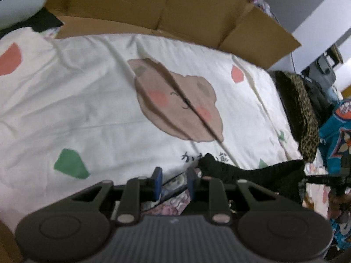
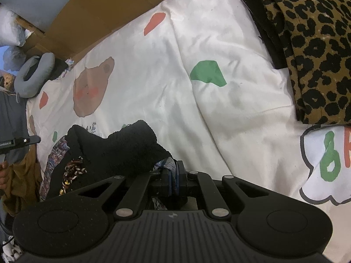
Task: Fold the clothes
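A black knit garment [image 2: 118, 151] with a patterned lining and sequin trim lies at the near edge of a white bedspread [image 2: 153, 83] printed with a bear. It also shows in the left wrist view [image 1: 252, 175]. My right gripper [image 2: 173, 180] is shut on a patterned edge of this garment. My left gripper [image 1: 174, 182] has its blue pads a little apart, with the garment's patterned fabric [image 1: 173, 199] between and under them; I cannot tell whether it grips it.
A leopard-print garment [image 2: 311, 50] lies folded at the bed's right side. A cardboard box [image 1: 166, 8] stands behind the bed. A grey neck pillow [image 2: 33, 76] sits at the far left. A teal patterned garment [image 1: 337, 135] hangs at right.
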